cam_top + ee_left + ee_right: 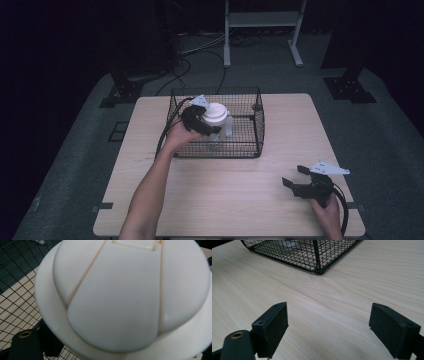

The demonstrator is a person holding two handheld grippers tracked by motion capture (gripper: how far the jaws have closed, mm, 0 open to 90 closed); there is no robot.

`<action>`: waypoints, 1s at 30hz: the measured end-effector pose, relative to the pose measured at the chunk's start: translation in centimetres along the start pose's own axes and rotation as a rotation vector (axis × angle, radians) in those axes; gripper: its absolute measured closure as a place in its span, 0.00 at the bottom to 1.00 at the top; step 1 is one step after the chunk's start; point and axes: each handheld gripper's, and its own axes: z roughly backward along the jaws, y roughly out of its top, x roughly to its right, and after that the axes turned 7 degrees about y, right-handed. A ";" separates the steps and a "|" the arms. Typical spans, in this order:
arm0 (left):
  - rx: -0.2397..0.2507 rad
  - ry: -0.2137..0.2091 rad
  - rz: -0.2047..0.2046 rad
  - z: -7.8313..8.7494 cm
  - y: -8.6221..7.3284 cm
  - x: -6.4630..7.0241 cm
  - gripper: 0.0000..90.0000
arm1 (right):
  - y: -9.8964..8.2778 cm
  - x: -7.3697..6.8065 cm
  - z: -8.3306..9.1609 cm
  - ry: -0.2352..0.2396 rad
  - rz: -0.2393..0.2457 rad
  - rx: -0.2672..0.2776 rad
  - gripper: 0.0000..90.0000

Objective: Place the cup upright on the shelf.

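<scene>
A clear container with a wide white flip-top lid point(215, 114) is inside the black wire basket point(260, 120), held above its floor. My left gripper point(210, 129) reaches in over the basket's left side and is shut on the container just under the lid. In the left gripper view the lid point(120, 297) is very close, with one black finger point(25, 345) showing at the lower left. My right gripper point(295, 176) rests low over the table's front right, open with nothing between its pads point(274, 325).
The basket stands at the back middle of the light wooden table point(225, 190); its near corner point(317, 262) lies ahead of the right gripper. Beyond the table are a grey floor, cables and a white stand point(262, 20).
</scene>
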 end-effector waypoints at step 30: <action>0.011 0.047 -0.006 1.7 -1.4 0.5 0.02 | 0.0 0.0 0.0 0.010 0.001 -0.004 0.16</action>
